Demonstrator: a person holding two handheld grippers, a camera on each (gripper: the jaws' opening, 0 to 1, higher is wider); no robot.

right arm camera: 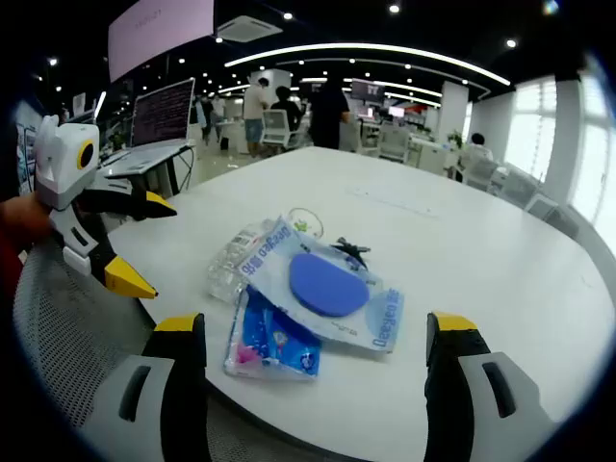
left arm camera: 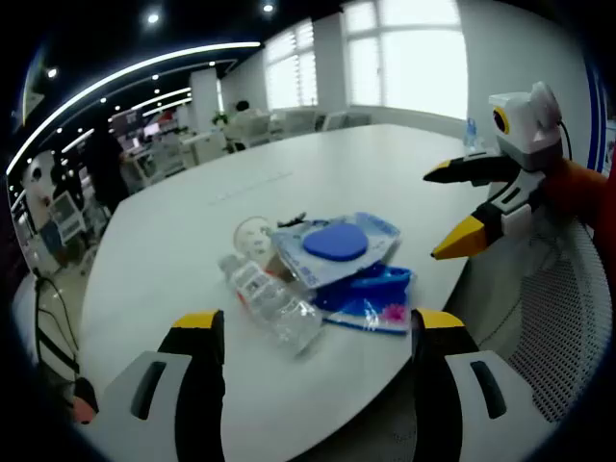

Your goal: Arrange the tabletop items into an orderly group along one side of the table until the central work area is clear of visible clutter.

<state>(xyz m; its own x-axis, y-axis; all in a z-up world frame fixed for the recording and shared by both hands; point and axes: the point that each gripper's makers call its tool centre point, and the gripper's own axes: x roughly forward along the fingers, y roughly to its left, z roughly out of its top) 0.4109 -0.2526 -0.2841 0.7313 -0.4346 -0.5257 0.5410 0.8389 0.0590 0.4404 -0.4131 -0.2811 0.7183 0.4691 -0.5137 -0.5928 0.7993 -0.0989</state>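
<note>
White desk (right arm camera: 500, 250) already lies mostly bare, its wipes pack (right arm camera: 322, 289), plastic bottle (left arm camera: 269, 303) and blue packet (right arm camera: 269, 342) bunched at one edge, both grippers' fingers spread, holding nothing.

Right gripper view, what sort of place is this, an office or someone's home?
Most likely an open-plan office: a large white meeting table, a laptop on a stand, long ceiling light strips, and people standing among desks behind.

White table (right arm camera: 500, 260); pale-blue wipes pack (right arm camera: 325, 288) with blue lid; clear bottle (left arm camera: 269, 300); blue printed packet (right arm camera: 269, 339).
</note>
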